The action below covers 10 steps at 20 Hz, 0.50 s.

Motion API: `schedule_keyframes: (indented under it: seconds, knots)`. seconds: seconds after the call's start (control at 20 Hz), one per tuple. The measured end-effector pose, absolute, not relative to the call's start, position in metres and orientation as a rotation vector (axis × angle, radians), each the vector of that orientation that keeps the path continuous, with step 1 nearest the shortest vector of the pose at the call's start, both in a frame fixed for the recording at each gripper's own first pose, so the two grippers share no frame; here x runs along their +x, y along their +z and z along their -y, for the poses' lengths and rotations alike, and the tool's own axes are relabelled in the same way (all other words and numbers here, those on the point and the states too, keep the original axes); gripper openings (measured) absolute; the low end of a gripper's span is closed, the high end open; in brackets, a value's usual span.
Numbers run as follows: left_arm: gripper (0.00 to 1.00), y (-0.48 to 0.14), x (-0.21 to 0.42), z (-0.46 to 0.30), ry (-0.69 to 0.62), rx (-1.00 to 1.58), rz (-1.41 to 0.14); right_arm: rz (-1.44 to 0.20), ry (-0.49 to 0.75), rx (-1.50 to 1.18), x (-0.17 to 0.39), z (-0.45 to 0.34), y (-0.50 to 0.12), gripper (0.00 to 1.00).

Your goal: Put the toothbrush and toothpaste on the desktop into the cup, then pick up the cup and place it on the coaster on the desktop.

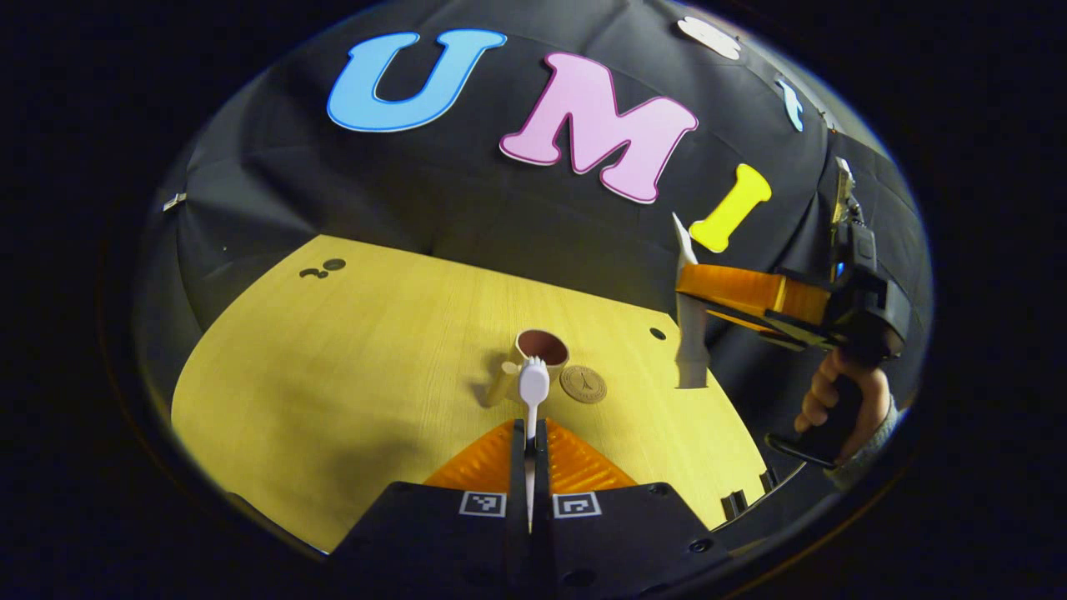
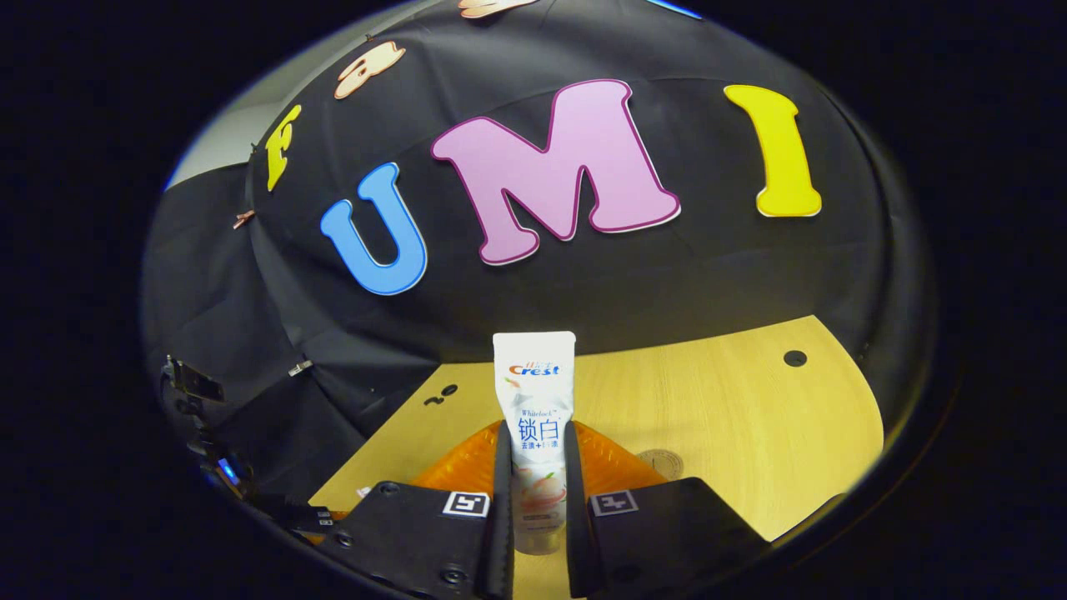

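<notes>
In the left gripper view, the left gripper (image 1: 530,442) has its two fingers pressed together on the thin handle of a white toothbrush (image 1: 533,385), which runs straight out from between them; the bristled head stands just past the fingertips. Beyond the brush head, directly ahead of the fingers, sits the cup (image 1: 542,347) — a small tan cup with a dark reddish-brown inside, its mouth open upward, a short handle-like stub at its left. Just to the right of the cup and close beside it lies the coaster (image 1: 583,384), a flat round brown disc with a small dark mark at its middle. Both rest on the yellow wooden desktop (image 1: 333,375).

Farther off to the right in this same view, the right gripper (image 1: 688,310) is held above the desktop's edge by a hand (image 1: 838,400) wrapped around its dark grip, a pale tube hanging upright between its fingers.

In the right gripper view, the fingers clamp the sides of the toothpaste (image 2: 534,433) — a white tube with printed lettering, standing upright with its flat crimped end on top and rising well past the fingertips. Below and to the right of the fingers, the coaster (image 2: 660,463) lies on the desktop (image 2: 750,417).
</notes>
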<state>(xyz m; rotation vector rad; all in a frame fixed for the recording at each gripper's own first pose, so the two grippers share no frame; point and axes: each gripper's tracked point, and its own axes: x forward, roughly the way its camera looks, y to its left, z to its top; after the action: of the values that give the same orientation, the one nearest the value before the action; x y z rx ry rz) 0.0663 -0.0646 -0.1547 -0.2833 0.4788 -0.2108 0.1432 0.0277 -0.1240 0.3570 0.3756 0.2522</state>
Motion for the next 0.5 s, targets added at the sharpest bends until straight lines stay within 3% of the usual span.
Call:
schedule_keyframes:
  seconds: [0.5]
  knots:
    - [0.06, -0.132, 0.070, 0.056, -0.204, -0.281, -0.398, -0.312, 0.239, 0.378, 0.240, -0.047, -0.171, 0.29]
